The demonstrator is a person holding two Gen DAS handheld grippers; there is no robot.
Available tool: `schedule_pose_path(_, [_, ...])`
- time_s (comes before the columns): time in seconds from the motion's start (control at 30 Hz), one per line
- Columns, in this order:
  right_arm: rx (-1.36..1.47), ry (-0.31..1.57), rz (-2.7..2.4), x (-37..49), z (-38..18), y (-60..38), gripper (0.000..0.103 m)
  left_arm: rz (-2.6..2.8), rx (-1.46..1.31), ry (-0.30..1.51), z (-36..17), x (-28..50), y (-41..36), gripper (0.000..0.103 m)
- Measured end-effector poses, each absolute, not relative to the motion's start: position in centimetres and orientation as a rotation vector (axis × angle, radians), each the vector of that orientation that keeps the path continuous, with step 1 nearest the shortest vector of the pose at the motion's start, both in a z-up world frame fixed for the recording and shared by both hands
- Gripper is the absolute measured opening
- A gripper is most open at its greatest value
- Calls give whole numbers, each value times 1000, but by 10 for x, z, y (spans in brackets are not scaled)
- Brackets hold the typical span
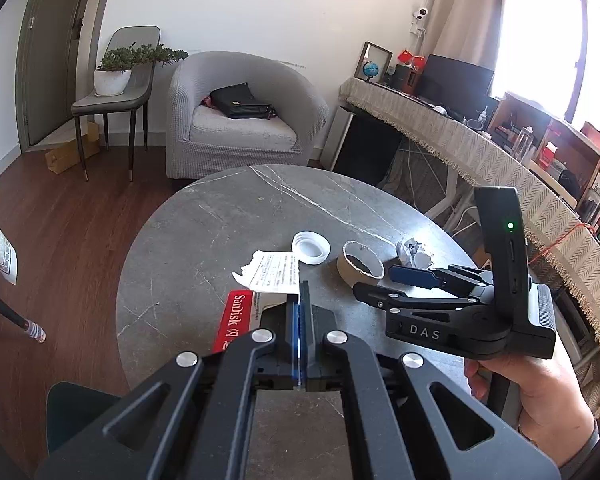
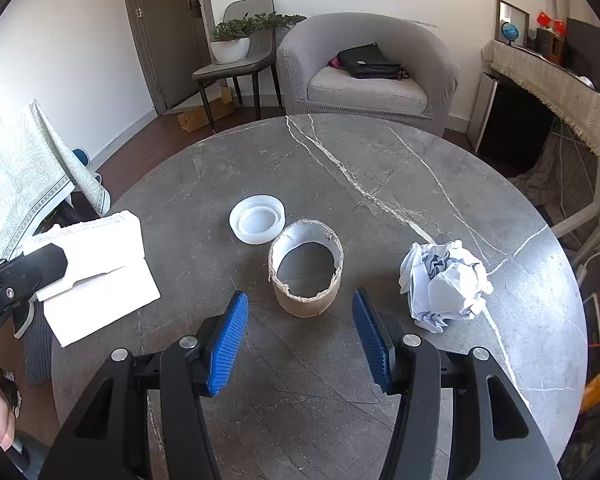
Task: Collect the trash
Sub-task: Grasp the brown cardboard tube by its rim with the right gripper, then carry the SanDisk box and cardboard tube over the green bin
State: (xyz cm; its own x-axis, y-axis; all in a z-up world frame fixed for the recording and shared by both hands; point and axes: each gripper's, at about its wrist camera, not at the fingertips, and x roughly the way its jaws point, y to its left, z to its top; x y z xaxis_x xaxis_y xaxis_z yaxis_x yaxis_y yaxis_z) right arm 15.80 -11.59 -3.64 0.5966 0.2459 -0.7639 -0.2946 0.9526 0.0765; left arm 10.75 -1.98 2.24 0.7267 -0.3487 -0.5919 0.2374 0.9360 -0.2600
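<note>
Left gripper (image 1: 300, 312) clamped on white packaging (image 2: 100, 268), lifted off table (image 2: 380, 200). Right gripper (image 2: 300, 320) held half open, empty, poised before cardboard ring (image 2: 306, 280).

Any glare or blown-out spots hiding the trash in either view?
Left wrist view: the window is blown out, and the trash stays readable. Right wrist view: the white packaging is overexposed, its print lost; cardboard ring and crumpled paper are evenly lit.
</note>
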Motion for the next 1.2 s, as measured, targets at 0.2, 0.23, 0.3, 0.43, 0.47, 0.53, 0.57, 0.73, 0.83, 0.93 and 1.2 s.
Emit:
schedule_pose_path(0.2, [-59, 893, 306, 169, -41, -107, 55, -319, -146, 677, 27, 104, -14, 1])
schedule_pose_path(0.23, [-60, 894, 304, 171, -41, -105, 55, -321, -148, 680, 27, 103, -13, 1])
schedule_pose_path(0.3, [-63, 895, 302, 174, -41, -101, 55, -323, -151, 684, 27, 103, -9, 1])
schedule_pose_path(0.43, [-71, 888, 287, 177, -40, -95, 55, -322, -139, 675, 30, 96, -2, 1])
schedule_pose_path(0.47, [-76, 886, 282, 178, -41, -94, 55, -321, -136, 671, 32, 94, 0, 1])
schedule_pose_path(0.53, [-92, 887, 265, 179, -41, -92, 48, -318, -128, 663, 35, 90, 5, 1])
schedule_pose_path(0.57, [-100, 888, 261, 179, -42, -91, 43, -315, -126, 660, 37, 88, 8, 1])
schedule_pose_path(0.73, [-105, 868, 245, 178, -34, -89, 41, -293, -123, 655, 41, 81, 23, 1])
schedule_pose_path(0.83, [-95, 851, 252, 175, -23, -88, 41, -279, -128, 652, 43, 79, 34, 1])
schedule_pose_path(0.93, [-93, 834, 280, 168, -12, -80, 41, -264, -133, 650, 44, 76, 47, 1])
schedule_pose_path(1.2, [-127, 801, 395, 143, 7, -41, 41, -214, -168, 646, 47, 64, 83, 1])
